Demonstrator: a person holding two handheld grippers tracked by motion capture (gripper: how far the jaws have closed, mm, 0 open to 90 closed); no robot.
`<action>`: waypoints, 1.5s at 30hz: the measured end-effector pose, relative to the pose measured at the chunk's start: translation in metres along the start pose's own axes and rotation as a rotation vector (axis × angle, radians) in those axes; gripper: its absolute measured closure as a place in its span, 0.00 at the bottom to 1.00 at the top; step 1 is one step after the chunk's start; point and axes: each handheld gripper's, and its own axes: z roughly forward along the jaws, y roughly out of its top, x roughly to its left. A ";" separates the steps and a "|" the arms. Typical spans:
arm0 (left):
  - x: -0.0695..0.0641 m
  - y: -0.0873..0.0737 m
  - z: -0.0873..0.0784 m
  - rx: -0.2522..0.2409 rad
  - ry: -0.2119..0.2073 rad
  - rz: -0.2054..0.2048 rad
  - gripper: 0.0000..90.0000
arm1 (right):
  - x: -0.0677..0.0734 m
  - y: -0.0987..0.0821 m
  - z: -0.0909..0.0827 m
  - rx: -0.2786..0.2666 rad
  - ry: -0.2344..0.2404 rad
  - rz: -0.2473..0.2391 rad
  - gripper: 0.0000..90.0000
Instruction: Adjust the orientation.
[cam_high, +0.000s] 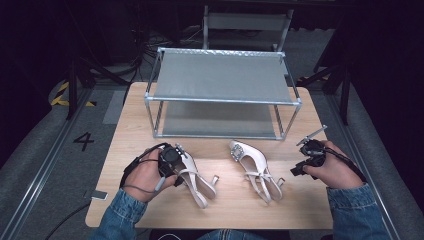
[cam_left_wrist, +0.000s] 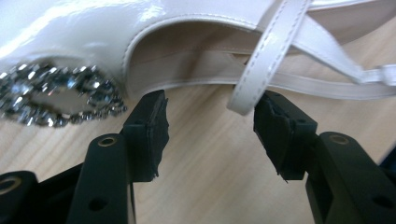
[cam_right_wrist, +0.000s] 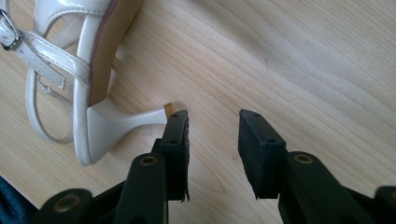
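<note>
At the near edge of the wooden table (cam_high: 130, 125), we see the left gripper (cam_left_wrist: 210, 135) half open against the left shoe (cam_high: 192, 175), a loose strap (cam_left_wrist: 266, 56) hanging between its pads, nothing clamped. Our right gripper (cam_right_wrist: 212, 144) stands parted and empty just beside the heel of the right shoe (cam_high: 255, 167). Beyond both shoes stands a metal rack (cam_high: 222, 75).

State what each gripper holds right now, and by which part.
Nothing is held. The left gripper stands open at the left shoe's side, by a loose strap. The right gripper is open beside the right shoe's heel.
</note>
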 end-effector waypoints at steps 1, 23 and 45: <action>0.000 0.001 0.002 0.001 0.003 0.008 0.50 | 0.000 0.000 0.000 0.000 0.000 0.000 0.71; -0.014 0.007 0.008 -0.014 -0.075 0.030 0.91 | -0.003 -0.001 0.004 0.008 -0.001 -0.008 0.69; -0.008 0.012 -0.033 -0.079 -0.003 -0.019 0.91 | -0.008 -0.019 0.000 0.005 -0.017 0.048 0.69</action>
